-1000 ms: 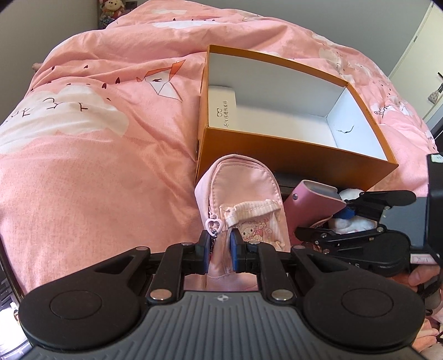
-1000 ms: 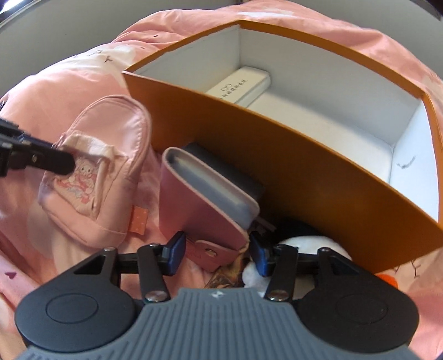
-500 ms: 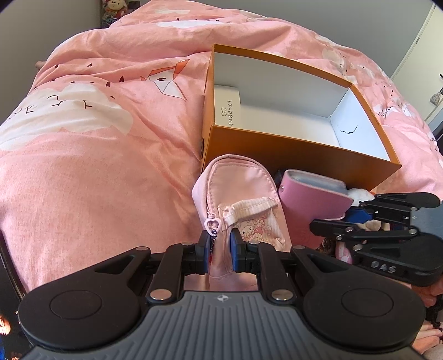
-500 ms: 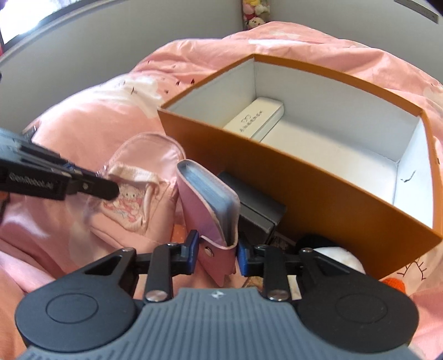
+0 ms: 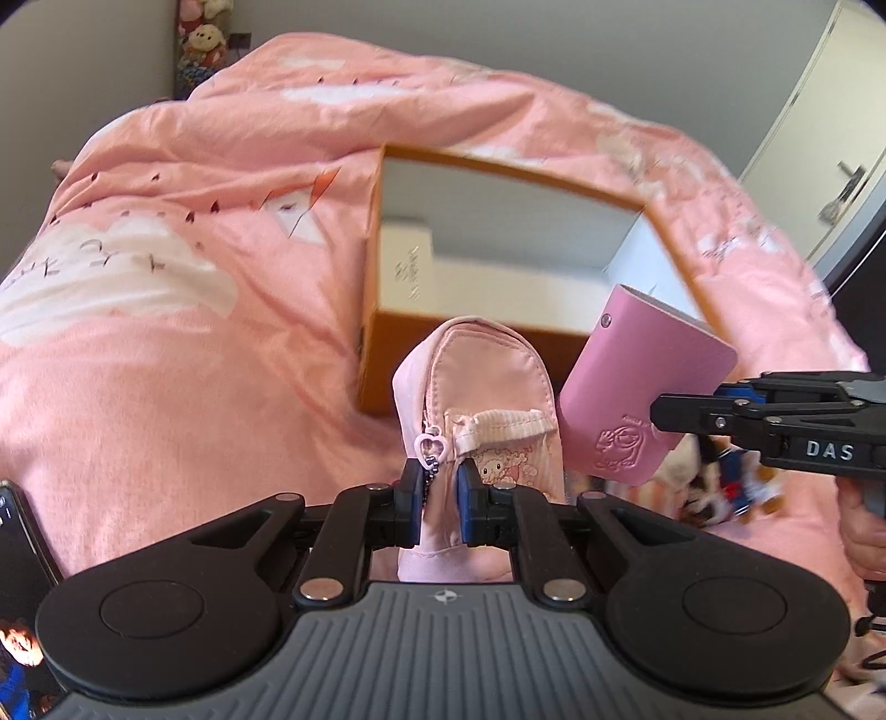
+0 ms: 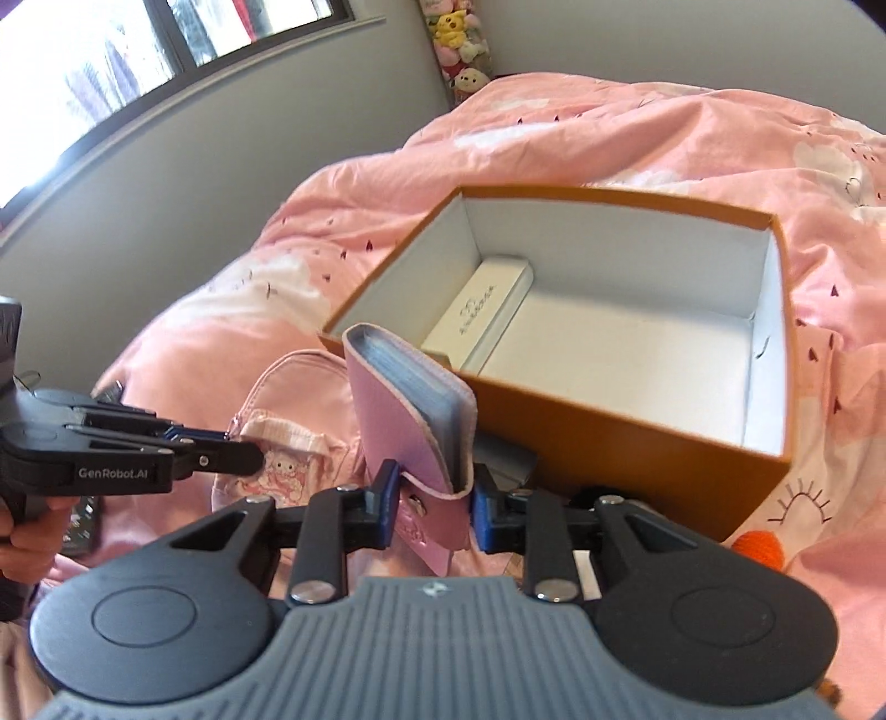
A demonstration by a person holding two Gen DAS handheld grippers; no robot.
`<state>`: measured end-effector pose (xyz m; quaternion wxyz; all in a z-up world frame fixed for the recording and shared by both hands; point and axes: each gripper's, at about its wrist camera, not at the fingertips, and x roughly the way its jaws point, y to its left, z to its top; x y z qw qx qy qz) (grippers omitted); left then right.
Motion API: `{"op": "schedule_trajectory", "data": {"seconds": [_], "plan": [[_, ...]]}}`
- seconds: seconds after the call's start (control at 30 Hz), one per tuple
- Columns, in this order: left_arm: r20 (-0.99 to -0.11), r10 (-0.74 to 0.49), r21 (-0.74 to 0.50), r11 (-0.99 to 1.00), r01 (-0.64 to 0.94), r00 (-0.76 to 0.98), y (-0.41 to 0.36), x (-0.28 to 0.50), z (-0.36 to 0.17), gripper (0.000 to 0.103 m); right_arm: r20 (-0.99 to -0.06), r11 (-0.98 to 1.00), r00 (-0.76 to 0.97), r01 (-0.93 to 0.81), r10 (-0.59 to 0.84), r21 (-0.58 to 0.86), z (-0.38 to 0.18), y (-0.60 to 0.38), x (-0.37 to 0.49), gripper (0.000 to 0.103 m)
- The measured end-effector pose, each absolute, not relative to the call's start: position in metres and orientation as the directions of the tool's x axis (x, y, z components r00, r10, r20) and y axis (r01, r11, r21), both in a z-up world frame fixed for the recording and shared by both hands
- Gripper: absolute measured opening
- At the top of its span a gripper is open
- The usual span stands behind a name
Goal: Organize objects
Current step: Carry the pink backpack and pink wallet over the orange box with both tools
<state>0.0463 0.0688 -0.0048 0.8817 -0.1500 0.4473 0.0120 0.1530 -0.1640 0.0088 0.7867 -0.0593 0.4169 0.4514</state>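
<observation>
1. Gripping the lower end of one pale pink pouch (image 5: 476,399), the left gripper (image 5: 440,501) has its blue pads pressed onto the fabric beside a heart-shaped zip pull (image 5: 428,446); the pouch stands up in front of the box's near wall, and its bottom is hidden behind the gripper body.
2. One orange box (image 6: 637,437) with a white inside sits open on the pink duvet (image 5: 166,360), and a single white carton (image 6: 482,310) lies along its left wall; the print on the carton is too blurred to read.
3. One pink card wallet (image 6: 407,421) is pinched at its snap flap by the right gripper (image 6: 432,507), held upright just in front of the box's near left corner; in the left wrist view it covers part of the box rim.
4. Below the wallet lie a dark flat item and a white-and-blue soft toy (image 5: 720,482), both largely hidden and blurred.
5. At the left edge one phone (image 5: 22,531) is cut off by the frame.
6. A few plush toys (image 6: 459,50) stand stacked in the far corner; their number is hard to make out.
</observation>
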Motion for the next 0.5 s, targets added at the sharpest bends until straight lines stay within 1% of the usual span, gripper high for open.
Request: {"op": "schedule_trajectory", "data": {"seconds": [0.13, 0.3, 0.4, 0.5], "plan": [[-0.748, -0.115, -0.254, 0.959, -0.121, 0.654, 0.065, 0.052, 0.021, 0.014, -0.684, 0.59, 0.264, -0.751, 0.68, 0.297, 0.031, -0.176, 0.162, 0.028], [-0.698, -0.099, -0.228, 0.97, -0.089, 0.709, 0.066, 0.079, 0.048, 0.014, -0.651, 0.612, 0.308, -0.728, 0.694, 0.308, 0.057, -0.183, 0.187, 0.028], [-0.677, -0.065, -0.186, 0.979, -0.085, 0.733, 0.068, 0.1, 0.059, 0.014, -0.651, 0.626, 0.327, -0.721, 0.685, 0.296, 0.065, -0.179, 0.206, 0.028], [-0.683, -0.046, -0.156, 0.984, -0.085, 0.729, 0.071, 0.128, 0.059, 0.014, -0.679, 0.648, 0.305, -0.687, 0.668, 0.329, 0.061, -0.169, 0.236, 0.028]]}}
